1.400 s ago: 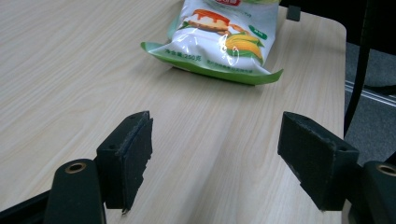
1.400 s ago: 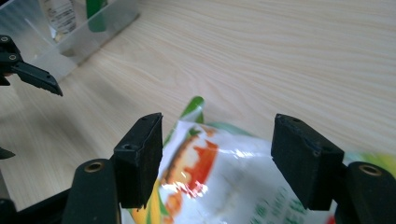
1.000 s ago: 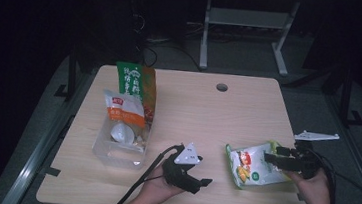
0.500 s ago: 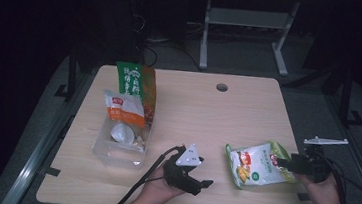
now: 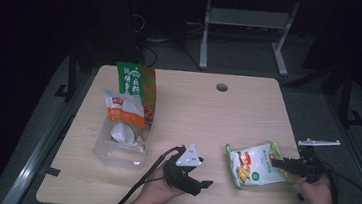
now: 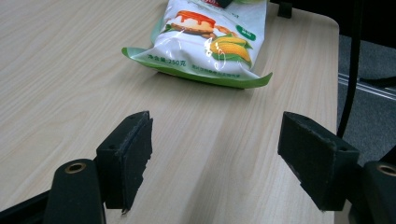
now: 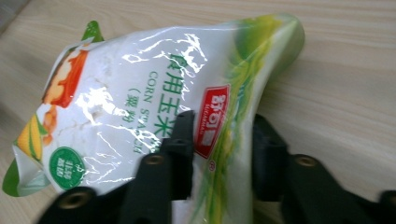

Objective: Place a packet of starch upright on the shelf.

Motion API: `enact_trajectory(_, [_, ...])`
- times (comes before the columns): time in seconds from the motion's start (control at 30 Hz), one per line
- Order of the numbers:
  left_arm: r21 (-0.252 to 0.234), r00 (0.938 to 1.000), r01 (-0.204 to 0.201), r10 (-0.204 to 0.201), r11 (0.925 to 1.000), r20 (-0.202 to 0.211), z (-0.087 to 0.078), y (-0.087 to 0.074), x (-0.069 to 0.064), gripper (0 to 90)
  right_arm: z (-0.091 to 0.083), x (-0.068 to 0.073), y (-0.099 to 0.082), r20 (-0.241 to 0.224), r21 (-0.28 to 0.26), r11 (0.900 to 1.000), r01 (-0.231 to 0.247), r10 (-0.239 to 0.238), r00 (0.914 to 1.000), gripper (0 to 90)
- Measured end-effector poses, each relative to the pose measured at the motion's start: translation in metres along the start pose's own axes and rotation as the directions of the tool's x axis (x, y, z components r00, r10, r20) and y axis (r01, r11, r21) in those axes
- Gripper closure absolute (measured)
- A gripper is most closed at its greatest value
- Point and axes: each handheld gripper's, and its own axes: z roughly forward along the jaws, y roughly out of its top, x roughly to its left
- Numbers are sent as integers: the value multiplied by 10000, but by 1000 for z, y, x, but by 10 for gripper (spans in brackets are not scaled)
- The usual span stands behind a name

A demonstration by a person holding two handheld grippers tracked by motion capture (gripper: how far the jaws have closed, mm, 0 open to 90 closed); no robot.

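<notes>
A white and green corn starch bag (image 5: 252, 165) lies flat on the wooden table (image 5: 208, 114) at the front right. My right gripper (image 5: 276, 163) comes in from the right. Its jaws have just been closing, and now they pinch the bag's (image 7: 130, 102) crumpled edge between the pads (image 7: 183, 140). My left gripper (image 5: 204, 173) rests low near the front edge, left of the bag, held in a hand. It stands open (image 6: 215, 158) with bare table between its jaws and the bag (image 6: 210, 37) a short way ahead.
A clear plastic bin (image 5: 108, 154) stands at the left. An orange and white packet (image 5: 124, 107), a tall green and orange bag (image 5: 138, 85) and a white object lie in it. A cable hole (image 5: 222, 87) sits at the back. The table's right edge is close to the right hand.
The right gripper has sunk a little toward the table and its jaws have closed on the bag's right edge. The left gripper has stayed put.
</notes>
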Motion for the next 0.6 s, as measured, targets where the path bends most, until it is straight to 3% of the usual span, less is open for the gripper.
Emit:
enact_trajectory(0.07, [24,10000,-1,1,10000,-17,-1,0,0,255,1,4,2,64,-79,9997,226,-225,9997,835])
enact_trajectory(0.3, [-14,9999,59,-59,10000,-86,-4,0,4,255,-2,16,14,-259,-403,9972,626,-637,9976,883])
enact_trajectory(0.33, [-46,9999,74,-74,10000,-109,-4,0,4,256,-3,28,23,-503,-568,9924,1092,-1121,9924,886])
enact_trajectory(0.43, [-52,9999,83,-83,10000,-140,-5,1,5,256,-3,37,30,-585,-676,9877,1409,-1449,9877,887])
enact_trajectory(0.47, [-53,9998,82,-83,10000,-153,-6,1,5,255,-4,46,38,-720,-821,9814,1736,-1796,9811,888])
enact_trajectory(0.5, [-87,9998,107,-108,9999,-164,-6,1,5,255,-4,46,38,-720,-821,9814,1736,-1796,9811,888])
enact_trajectory(0.6, [-110,9997,140,-142,9998,-202,-8,1,7,255,-5,60,48,-832,-918,9693,2279,-2356,9683,889])
